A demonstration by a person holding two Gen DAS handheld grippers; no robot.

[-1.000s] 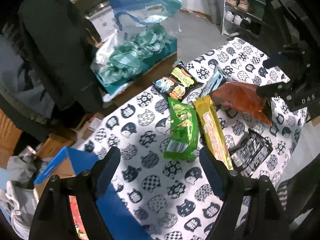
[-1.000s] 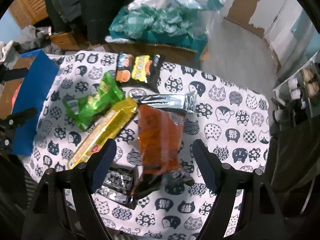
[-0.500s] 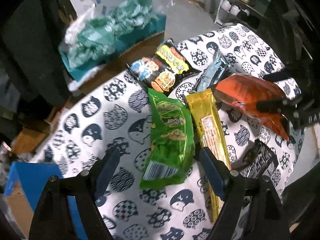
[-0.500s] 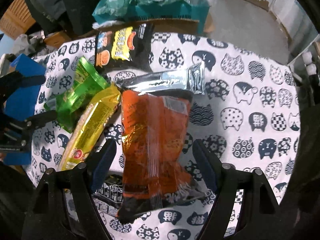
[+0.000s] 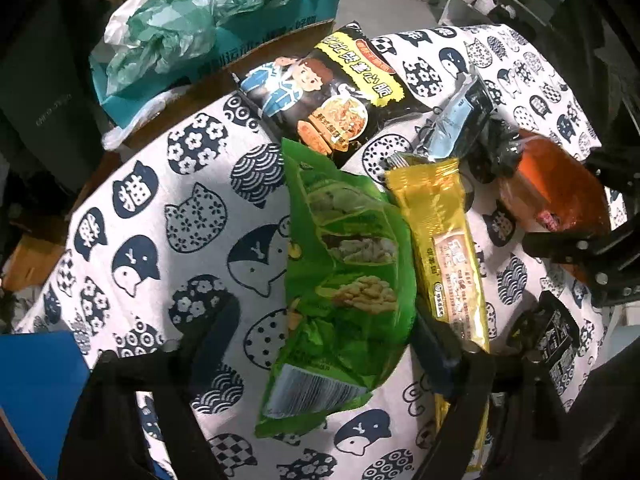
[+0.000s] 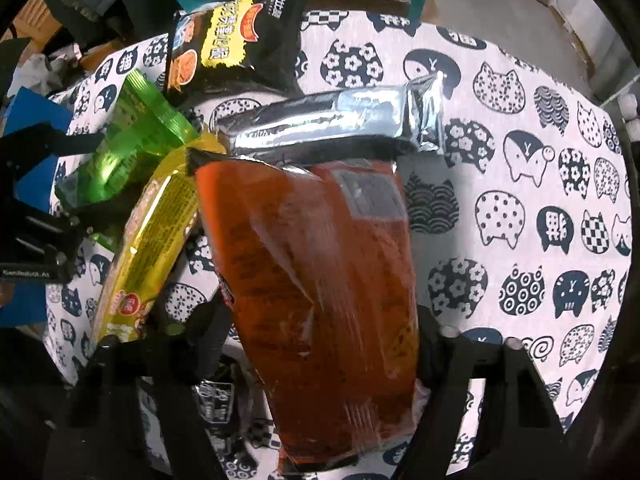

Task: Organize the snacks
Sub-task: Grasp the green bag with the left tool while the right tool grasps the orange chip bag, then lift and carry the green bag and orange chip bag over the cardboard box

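- Left wrist view: the black snack bag (image 5: 336, 92) at the far side carries yellow Chinese characters. The green snack bag (image 5: 340, 280) lies on the cat-print cloth (image 5: 180, 200), touching the yellow packet (image 5: 440, 248) on its right. The left gripper (image 5: 320, 344) is wide open, one finger on each side of the green bag's near end.
- Right wrist view: "Genrobot.AI" is printed on the other gripper's body at the left. The orange snack bag (image 6: 316, 280) is glossy and lies near the silver packet (image 6: 336, 120). The right gripper (image 6: 320, 340) is open around the orange bag.

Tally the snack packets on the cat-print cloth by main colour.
Green crinkly plastic bag: 1
Yellow long foil packet: 1
Orange clear-film bag: 1
Silver foil bar packet: 1
Black bags, one with yellow label, one small with white print: 2
Total: 6
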